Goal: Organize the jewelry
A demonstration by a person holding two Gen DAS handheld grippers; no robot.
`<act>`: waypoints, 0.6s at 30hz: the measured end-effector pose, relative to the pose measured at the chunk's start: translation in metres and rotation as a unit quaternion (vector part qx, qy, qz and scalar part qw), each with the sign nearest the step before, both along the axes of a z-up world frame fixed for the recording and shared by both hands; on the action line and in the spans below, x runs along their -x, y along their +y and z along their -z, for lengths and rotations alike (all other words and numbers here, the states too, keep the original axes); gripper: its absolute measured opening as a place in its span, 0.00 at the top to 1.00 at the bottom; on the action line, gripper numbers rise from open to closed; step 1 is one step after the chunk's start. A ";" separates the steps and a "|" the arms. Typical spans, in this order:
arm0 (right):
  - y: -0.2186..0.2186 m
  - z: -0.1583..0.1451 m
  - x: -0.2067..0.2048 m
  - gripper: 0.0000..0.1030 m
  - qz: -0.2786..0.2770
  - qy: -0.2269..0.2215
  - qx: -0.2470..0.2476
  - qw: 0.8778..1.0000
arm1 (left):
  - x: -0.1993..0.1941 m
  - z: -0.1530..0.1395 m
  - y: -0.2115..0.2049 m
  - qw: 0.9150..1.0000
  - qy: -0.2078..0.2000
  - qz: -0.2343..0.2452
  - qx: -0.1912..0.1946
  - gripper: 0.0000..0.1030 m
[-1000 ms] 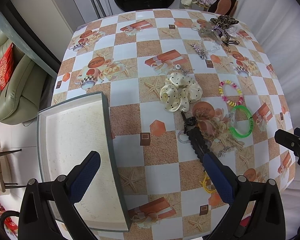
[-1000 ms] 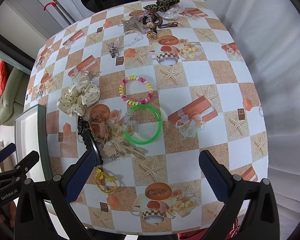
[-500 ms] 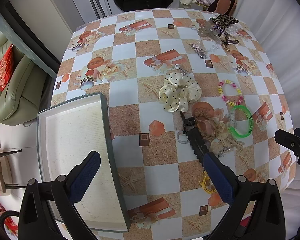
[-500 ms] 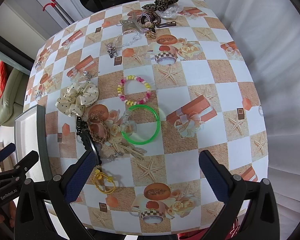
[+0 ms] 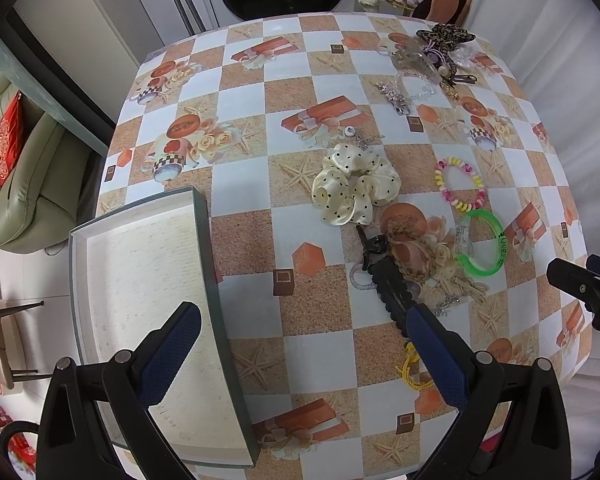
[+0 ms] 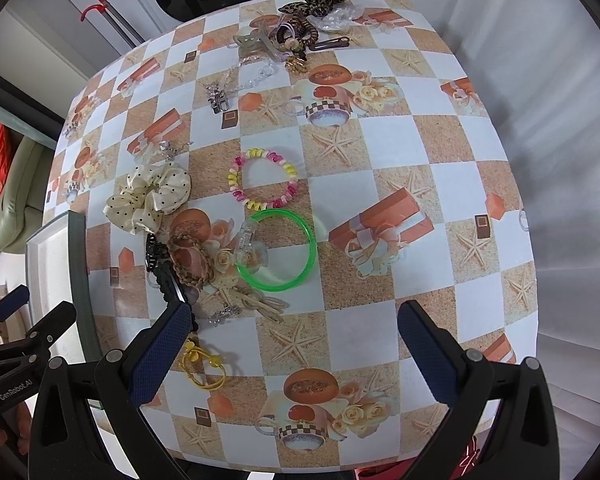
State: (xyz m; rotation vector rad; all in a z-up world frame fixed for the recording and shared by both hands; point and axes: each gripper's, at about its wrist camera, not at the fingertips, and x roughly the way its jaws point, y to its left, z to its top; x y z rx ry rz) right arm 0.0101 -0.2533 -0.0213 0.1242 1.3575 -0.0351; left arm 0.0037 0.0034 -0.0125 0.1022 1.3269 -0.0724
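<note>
Covering the tabletop (image 5: 256, 152), scattered jewelry is waiting to be sorted. Lying empty at its left edge, the tray (image 5: 140, 280) is likely serving as the collection bin. Right of the tray, the scrunchie (image 5: 354, 188), green bangle (image 6: 278, 254) and beaded bracelet (image 6: 264, 178) are resting untouched. Both the left hand-held gripper (image 5: 300, 344) and the right hand-held gripper (image 6: 292, 340) are hovering wide, holding nothing.

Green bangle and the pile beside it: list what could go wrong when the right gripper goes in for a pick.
1. The green bangle overlaps a clear clip, so closing on it may drag the clip along.
2. The braided cord, black claw clip and silver charm lie tangled; one may pull the others.
3. The tray overhangs the table's near edge; a bump could tip it.
</note>
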 end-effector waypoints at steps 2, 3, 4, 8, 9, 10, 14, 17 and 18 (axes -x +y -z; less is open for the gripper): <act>-0.001 0.001 -0.002 0.00 0.000 0.002 0.000 1.000 | 0.000 0.001 -0.001 1.000 0.001 0.000 -0.001 0.00; -0.001 0.003 -0.001 0.00 0.000 0.004 0.000 1.000 | 0.001 0.002 -0.002 1.000 0.002 0.000 -0.001 0.00; -0.002 0.004 -0.002 0.00 0.000 0.006 -0.001 1.000 | 0.001 0.003 -0.003 1.000 0.002 0.001 -0.002 0.00; -0.005 0.003 -0.009 0.00 0.000 0.015 -0.002 1.000 | -0.001 0.009 -0.009 1.000 0.007 0.002 -0.004 0.00; -0.005 0.004 -0.010 0.00 0.000 0.017 -0.002 1.000 | 0.000 0.011 -0.009 1.000 0.007 0.002 -0.004 0.00; -0.005 0.006 -0.010 0.00 0.000 0.018 -0.002 1.000 | 0.001 0.012 -0.010 1.000 0.008 0.002 -0.005 0.00; -0.006 0.010 -0.013 0.00 -0.001 0.026 -0.003 1.000 | -0.014 0.015 -0.010 1.000 0.017 0.000 -0.009 0.00; -0.007 0.015 -0.016 0.00 -0.002 0.033 -0.003 0.999 | -0.019 0.019 -0.010 1.000 0.022 -0.002 -0.002 0.00; -0.008 0.017 -0.018 0.00 -0.002 0.035 -0.003 0.999 | -0.023 0.021 -0.009 1.000 0.024 -0.003 0.001 0.00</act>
